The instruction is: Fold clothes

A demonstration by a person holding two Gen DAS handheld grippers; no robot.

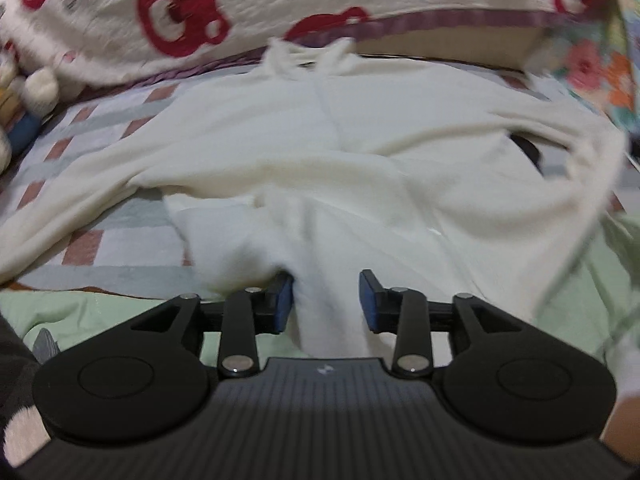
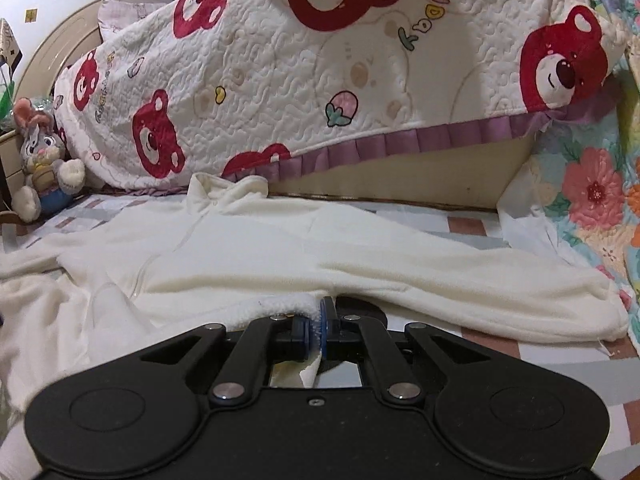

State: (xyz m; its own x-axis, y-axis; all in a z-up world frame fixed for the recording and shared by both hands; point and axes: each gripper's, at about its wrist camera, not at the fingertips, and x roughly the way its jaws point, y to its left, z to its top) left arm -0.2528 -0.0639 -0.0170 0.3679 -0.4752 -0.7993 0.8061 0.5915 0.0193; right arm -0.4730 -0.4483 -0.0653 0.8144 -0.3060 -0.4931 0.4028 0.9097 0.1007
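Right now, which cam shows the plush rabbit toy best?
Right wrist view: the plush rabbit is sharp at the left edge, sitting against the bear quilt. Left wrist view shows only a blurred pale paw and blue patch at its left edge.

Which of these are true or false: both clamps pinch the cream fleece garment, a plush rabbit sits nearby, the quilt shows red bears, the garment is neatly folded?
1. Both grippers pinch the cream fleece garment. False: the right gripper is shut on its edge, but the left gripper stands open with a fold between its blue pads, not pressed.
2. A grey plush rabbit sits beside the bed. True.
3. The white quilt shows red bear faces. True.
4. The garment is neatly folded. False: it lies spread out, sleeves extended, on the checked bedsheet.
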